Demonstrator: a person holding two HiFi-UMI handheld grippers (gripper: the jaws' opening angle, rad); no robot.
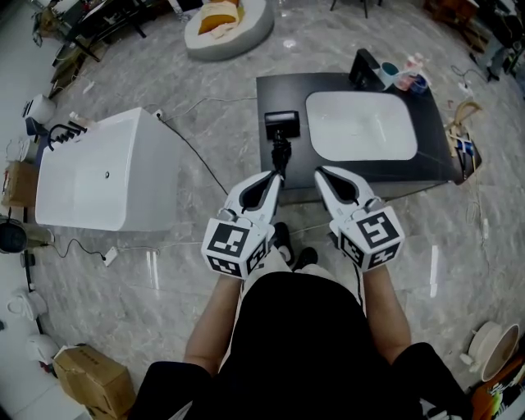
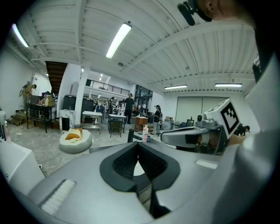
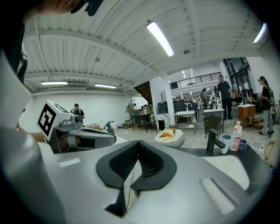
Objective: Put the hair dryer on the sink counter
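Observation:
The black hair dryer (image 1: 281, 131) lies on the dark sink counter (image 1: 283, 94), left of the white basin (image 1: 362, 125). Its handle points toward me and its cord drops over the counter's front edge. My left gripper (image 1: 276, 177) is just in front of that handle's end, its jaws shut with nothing between them; in the left gripper view (image 2: 138, 146) the tips meet. My right gripper (image 1: 321, 173) hovers at the counter's front edge below the basin, shut and empty; its tips also meet in the right gripper view (image 3: 138, 146).
A white bathtub (image 1: 107, 176) stands to the left, and a power cable (image 1: 193, 152) runs across the floor from it. A black faucet (image 1: 365, 66), cup and bottles (image 1: 406, 78) sit at the counter's back right. A round cushion (image 1: 228, 25) lies beyond the counter, a cardboard box (image 1: 90, 379) at bottom left.

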